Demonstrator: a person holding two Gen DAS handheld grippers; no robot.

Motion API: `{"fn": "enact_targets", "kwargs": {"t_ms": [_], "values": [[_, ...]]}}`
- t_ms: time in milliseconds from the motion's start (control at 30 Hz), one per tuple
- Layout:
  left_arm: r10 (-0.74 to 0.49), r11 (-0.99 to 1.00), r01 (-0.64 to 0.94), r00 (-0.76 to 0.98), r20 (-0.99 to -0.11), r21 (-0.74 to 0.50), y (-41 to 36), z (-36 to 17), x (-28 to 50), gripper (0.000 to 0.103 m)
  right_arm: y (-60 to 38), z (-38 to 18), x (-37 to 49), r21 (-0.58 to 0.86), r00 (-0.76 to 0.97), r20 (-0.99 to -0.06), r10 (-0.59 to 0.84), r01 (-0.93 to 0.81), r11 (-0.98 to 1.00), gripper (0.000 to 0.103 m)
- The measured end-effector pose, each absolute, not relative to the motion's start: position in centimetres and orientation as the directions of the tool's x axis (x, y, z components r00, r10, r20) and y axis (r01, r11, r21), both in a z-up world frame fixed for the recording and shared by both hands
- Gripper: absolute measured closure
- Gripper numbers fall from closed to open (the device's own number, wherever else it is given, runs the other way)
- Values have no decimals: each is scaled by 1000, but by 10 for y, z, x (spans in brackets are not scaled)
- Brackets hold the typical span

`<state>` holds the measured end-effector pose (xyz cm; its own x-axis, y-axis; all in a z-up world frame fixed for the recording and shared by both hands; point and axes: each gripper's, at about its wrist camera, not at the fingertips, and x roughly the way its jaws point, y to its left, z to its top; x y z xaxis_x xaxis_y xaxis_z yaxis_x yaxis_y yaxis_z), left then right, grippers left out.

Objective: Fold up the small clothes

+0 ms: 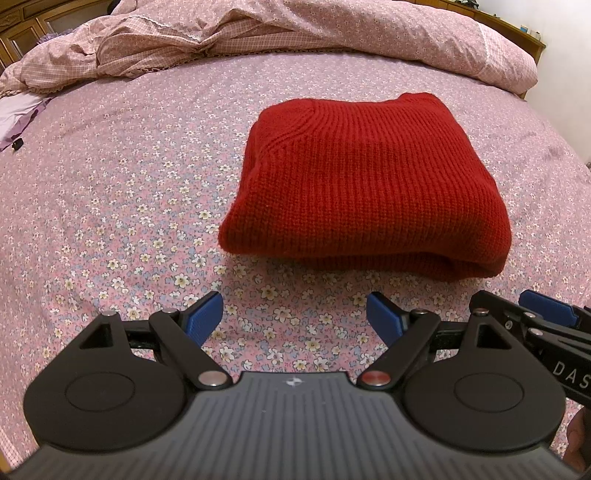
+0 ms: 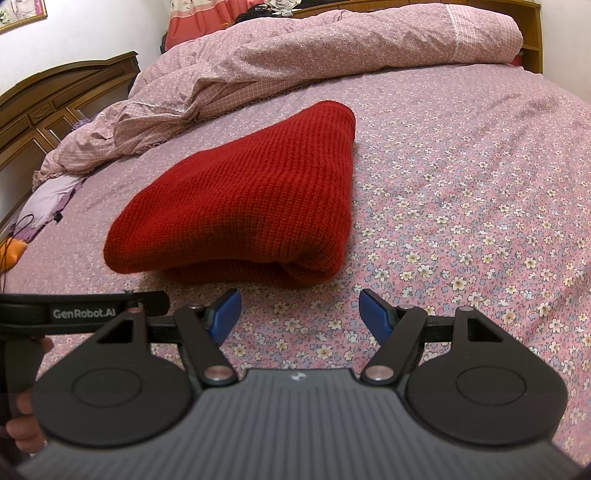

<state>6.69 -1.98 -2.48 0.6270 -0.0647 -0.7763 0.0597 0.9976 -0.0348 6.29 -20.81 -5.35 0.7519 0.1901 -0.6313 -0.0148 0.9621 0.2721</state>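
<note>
Home bedroom. Bed [image 2: 461, 155] with pink floral sheet; matching quilt [image 2: 332, 48] bunched along far side. Carved wooden headboard [image 2: 55, 99] at left, framed picture [image 2: 22, 13] on white wall, wooden shelf [image 1: 517, 33] behind.

Your folded sweater [image 1: 365, 184] lies on the bed sheet [image 1: 129, 206], mid-bed. The bunched duvet [image 1: 295, 33] runs along the bed's far edge behind it. Both your grippers (left [image 1: 294, 321], right [image 2: 300, 318]) sit side by side before its near edge, apart from it.

A floral-sheeted bed [image 1: 129, 206] carries a folded red sweater [image 1: 369, 184] and a rumpled quilt [image 1: 258, 33].
</note>
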Motion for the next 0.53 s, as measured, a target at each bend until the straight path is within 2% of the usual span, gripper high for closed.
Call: {"fn": "enact_targets", "kwargs": {"t_ms": [533], "values": [[-64, 998, 59, 619, -783, -35, -21, -27, 64, 15, -209, -53, 63, 272, 751, -632, 191, -15, 962, 30]]}}
